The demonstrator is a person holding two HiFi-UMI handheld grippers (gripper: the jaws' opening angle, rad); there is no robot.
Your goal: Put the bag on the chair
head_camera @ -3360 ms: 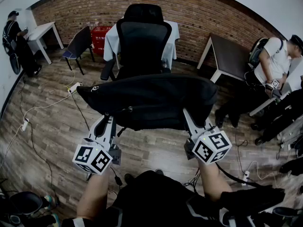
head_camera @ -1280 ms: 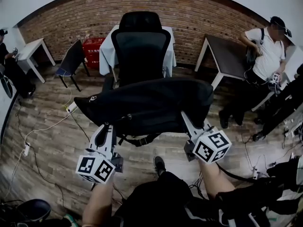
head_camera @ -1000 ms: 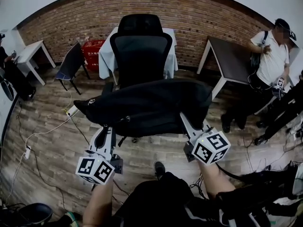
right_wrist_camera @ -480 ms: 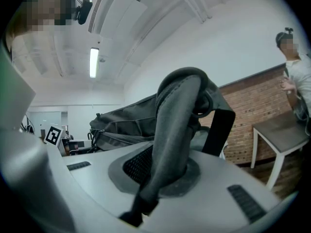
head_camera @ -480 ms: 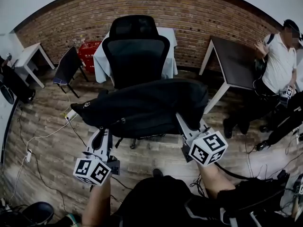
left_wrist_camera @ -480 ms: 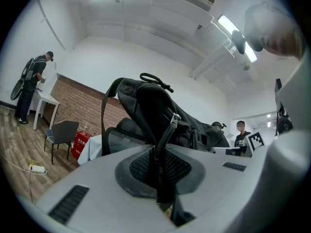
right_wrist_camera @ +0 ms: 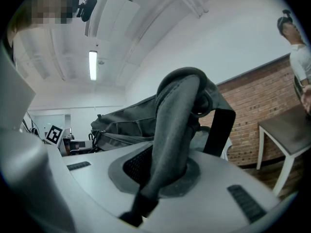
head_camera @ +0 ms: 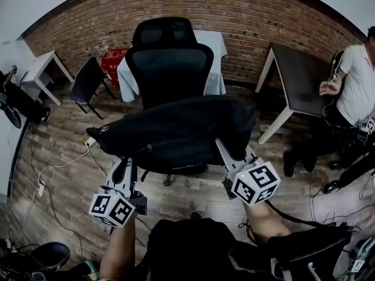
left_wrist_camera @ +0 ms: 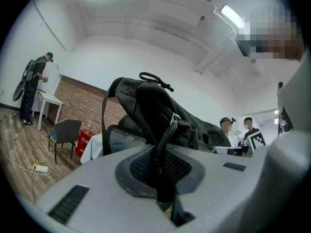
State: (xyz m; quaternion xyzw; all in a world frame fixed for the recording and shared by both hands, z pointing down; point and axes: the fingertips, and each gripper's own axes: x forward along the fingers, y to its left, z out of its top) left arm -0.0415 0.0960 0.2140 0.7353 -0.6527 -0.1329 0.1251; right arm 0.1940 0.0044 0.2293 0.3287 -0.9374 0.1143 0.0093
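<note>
The black bag (head_camera: 181, 130) hangs lengthwise between the two tongs, in front of the office chair (head_camera: 170, 63); it covers the seat in the head view, so whether it touches the seat cannot be told. The left gripper (left_wrist_camera: 163, 178) is pressed together on a thin black strap with a buckle; the right gripper (right_wrist_camera: 155, 178) is clamped on a thicker grey padded strap; both grips look the same as in the earlier frames.

Compared with a few seconds ago, the chair stands closer and fills more of the view; its backrest now rises just behind the bag, and the bag's far edge overlaps the bottom of the backrest. The brick wall (head_camera: 246, 16) and the white-draped table (head_camera: 214, 51) behind the chair also loom larger. The dark table (head_camera: 299, 78) has slid toward the right; the person in the white shirt (head_camera: 357, 86), who stood beside it earlier, is now at the right edge, one hand on the tabletop. The red crate (head_camera: 114, 60) and the grey side chair (head_camera: 88, 81) remain at the left.
</note>
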